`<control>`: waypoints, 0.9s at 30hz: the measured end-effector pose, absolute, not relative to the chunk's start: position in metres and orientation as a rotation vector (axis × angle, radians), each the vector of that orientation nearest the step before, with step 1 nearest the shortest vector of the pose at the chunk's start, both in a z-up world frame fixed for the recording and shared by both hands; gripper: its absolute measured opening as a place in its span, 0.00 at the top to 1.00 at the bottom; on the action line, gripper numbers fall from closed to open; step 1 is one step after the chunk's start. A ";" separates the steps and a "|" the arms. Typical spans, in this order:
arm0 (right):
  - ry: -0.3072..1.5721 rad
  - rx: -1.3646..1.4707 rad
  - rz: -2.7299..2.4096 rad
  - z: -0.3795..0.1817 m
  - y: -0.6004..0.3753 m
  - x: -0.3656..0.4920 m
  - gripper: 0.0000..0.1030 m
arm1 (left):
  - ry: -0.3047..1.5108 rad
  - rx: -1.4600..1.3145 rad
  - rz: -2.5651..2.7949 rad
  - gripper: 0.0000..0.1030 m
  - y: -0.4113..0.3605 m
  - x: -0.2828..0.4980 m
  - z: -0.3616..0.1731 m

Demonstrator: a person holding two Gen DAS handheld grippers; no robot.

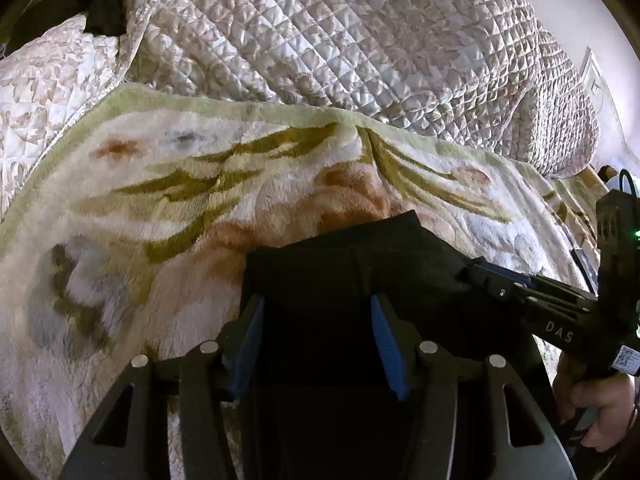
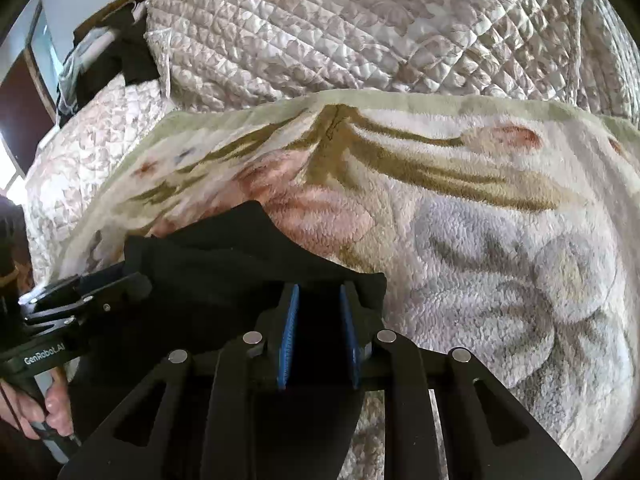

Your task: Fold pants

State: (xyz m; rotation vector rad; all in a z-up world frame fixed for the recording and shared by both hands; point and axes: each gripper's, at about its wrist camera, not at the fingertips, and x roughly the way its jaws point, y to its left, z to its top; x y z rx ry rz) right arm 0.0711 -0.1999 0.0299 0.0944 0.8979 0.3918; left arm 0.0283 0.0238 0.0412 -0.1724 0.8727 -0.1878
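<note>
Black pants (image 1: 344, 256) lie on a plush floral blanket (image 1: 160, 184), low and centre in both views (image 2: 224, 256). My left gripper (image 1: 316, 308) is open over the near end of the pants, its blue pads (image 1: 382, 336) wide apart. My right gripper (image 2: 318, 300) has its blue pads (image 2: 289, 332) a narrower gap apart, with the pants' right edge lying between them. Each gripper shows in the other's view: the right one (image 1: 480, 276) touches the pants' right side, the left one (image 2: 100, 284) the left side.
A quilted beige bedspread (image 1: 340, 40) is heaped behind the blanket. A dark garment (image 2: 132, 56) lies at the far left by the pillow. A hand (image 1: 600, 408) holds each gripper's handle at the frame edges.
</note>
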 end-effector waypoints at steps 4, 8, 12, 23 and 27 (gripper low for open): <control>0.896 0.073 0.360 0.045 -0.198 0.057 0.78 | 0.865 -0.176 -0.184 0.45 0.024 0.025 0.047; 0.863 0.026 0.365 0.060 -0.194 0.024 0.75 | 0.843 -0.150 -0.180 0.46 0.021 0.007 0.061; 0.847 0.012 0.375 0.065 -0.193 -0.009 0.75 | 0.820 -0.141 -0.187 0.46 0.018 -0.020 0.071; 0.855 0.017 0.422 0.062 -0.190 -0.051 0.75 | 0.809 -0.093 -0.147 0.62 0.020 -0.074 0.076; 0.860 0.016 0.448 0.057 -0.188 -0.063 0.75 | 0.840 -0.056 -0.125 0.78 0.018 -0.080 0.065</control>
